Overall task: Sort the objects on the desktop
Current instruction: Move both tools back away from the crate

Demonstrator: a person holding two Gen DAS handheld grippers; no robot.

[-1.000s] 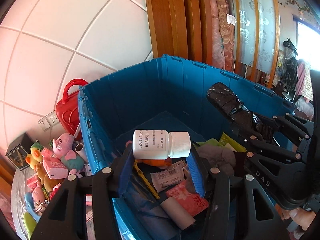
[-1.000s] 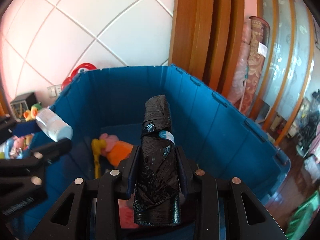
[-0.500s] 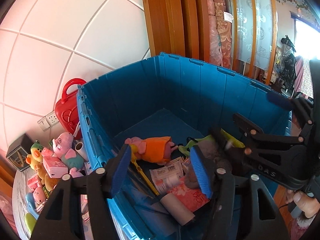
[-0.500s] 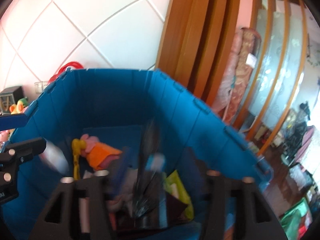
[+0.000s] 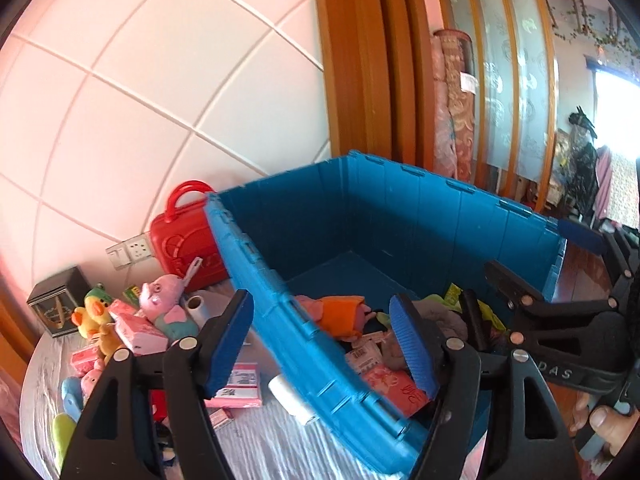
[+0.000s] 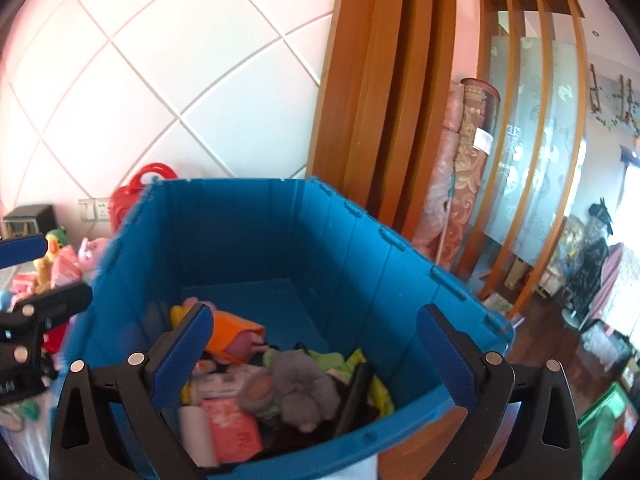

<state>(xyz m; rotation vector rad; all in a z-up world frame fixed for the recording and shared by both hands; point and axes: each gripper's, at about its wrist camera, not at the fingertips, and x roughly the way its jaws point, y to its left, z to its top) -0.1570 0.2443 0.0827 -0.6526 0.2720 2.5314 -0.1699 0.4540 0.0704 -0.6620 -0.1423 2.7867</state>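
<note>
The blue bin (image 6: pixel 280 240) was the biggest thing before you, filling the middle and lower part of both wrist views, its near left wall (image 5: pixel 304 340) crossing between your left gripper's fingers. Behind it, the white tiled wall (image 5: pixel 160 100) took the upper left of the frame and the wooden door frame (image 6: pixel 380 100) rose at upper centre. Your right gripper (image 6: pixel 312 344) sat low in its own frame with its jaws spread as wide as they go, having just been opening, and nothing lay between them; the black roll (image 6: pixel 354 398) lay in the bin, leaning against the grey plush (image 6: pixel 296 388) at lower centre. Your left gripper (image 5: pixel 324 344) stood about half open, its jaws also just widened and empty, straddling the bin's wall. In the bin, an orange-dressed plush (image 5: pixel 340 316) rested near the middle and a pink packet (image 6: pixel 236 428) at the lower left. At the left edge of the frame, outside the bin, sat a red case (image 5: pixel 184 240), a pink pig plush (image 5: pixel 168 304) and a yellow duck (image 5: pixel 90 316).
</note>
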